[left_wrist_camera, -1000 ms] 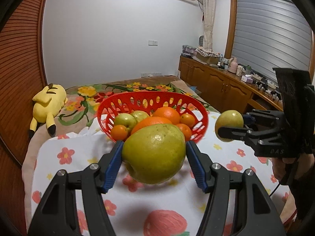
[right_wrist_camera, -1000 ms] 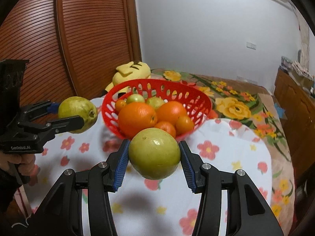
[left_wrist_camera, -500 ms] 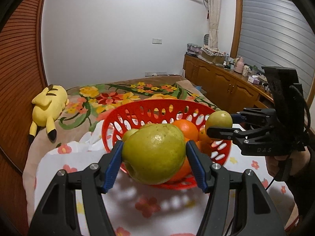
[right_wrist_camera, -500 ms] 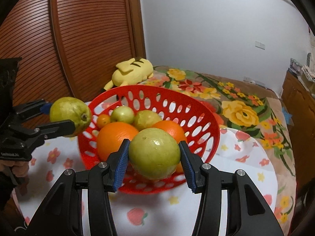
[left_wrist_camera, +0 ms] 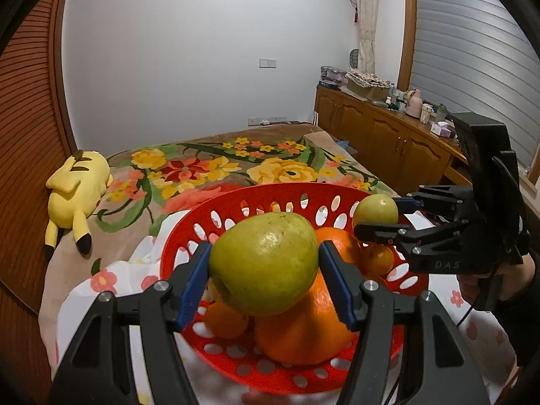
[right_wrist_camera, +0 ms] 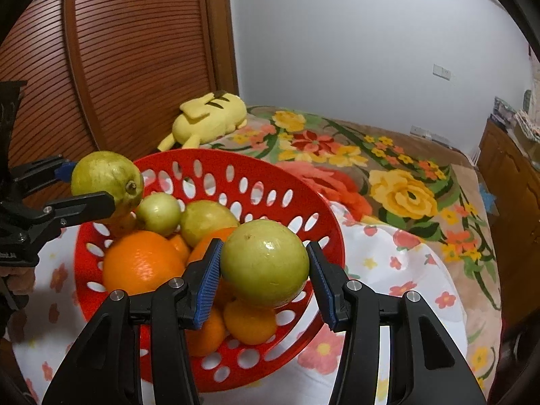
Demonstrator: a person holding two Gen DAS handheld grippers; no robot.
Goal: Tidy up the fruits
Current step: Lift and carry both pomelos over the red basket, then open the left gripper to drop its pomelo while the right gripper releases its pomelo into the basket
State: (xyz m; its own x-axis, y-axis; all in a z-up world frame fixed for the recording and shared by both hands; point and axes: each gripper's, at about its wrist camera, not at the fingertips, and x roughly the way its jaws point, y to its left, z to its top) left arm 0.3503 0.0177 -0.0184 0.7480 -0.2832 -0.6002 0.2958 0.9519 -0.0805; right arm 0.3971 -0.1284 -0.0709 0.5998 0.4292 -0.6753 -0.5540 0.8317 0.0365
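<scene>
My left gripper [left_wrist_camera: 265, 266] is shut on a large green pear-like fruit [left_wrist_camera: 263, 263] and holds it above the red basket [left_wrist_camera: 290, 192]. The same fruit shows in the right wrist view [right_wrist_camera: 106, 182], over the basket's left rim. My right gripper [right_wrist_camera: 265, 265] is shut on a round green fruit [right_wrist_camera: 265, 263], held above the near side of the red basket [right_wrist_camera: 236, 168]. In the left wrist view that fruit [left_wrist_camera: 376, 209] hangs over the basket's right rim. The basket holds oranges [right_wrist_camera: 141, 261] and green fruits [right_wrist_camera: 160, 212].
The basket stands on a white flowered cloth [right_wrist_camera: 381, 253] over a floral blanket [left_wrist_camera: 216, 165]. A yellow plush toy [left_wrist_camera: 76, 189] lies at the left by the wooden wall. Wooden cabinets [left_wrist_camera: 381, 138] with clutter run along the right.
Both grippers have moved forward with their fruits, from in front of the basket to above it. The basket now looks closer and lower in both views.
</scene>
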